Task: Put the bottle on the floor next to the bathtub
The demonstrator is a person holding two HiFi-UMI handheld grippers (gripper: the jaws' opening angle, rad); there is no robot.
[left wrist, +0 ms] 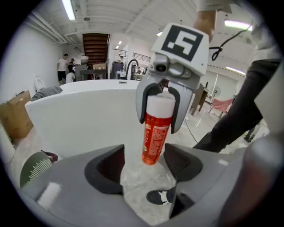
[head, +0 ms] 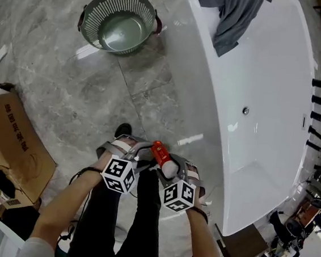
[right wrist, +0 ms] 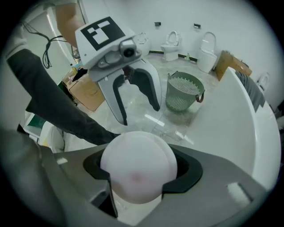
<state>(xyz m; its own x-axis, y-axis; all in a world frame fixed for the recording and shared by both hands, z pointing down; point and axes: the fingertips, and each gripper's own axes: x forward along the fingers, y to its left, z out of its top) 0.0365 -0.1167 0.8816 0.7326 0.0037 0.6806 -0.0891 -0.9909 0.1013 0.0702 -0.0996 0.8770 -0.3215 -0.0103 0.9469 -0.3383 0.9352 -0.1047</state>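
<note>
Pinched only by its rounded white cap (right wrist: 137, 166) in the right gripper (right wrist: 142, 172), the red bottle (left wrist: 156, 133) hangs in the air at the mouth of the left gripper's (left wrist: 144, 166) spread, empty jaws, so it could slip free, or tip over when set down on the glossy marble floor (head: 96, 90) beside the bathtub (head: 251, 134).

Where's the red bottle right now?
Low in the head view's middle, the bottle is held above the floor by the right hand-held gripper, left of the bathtub.
</note>
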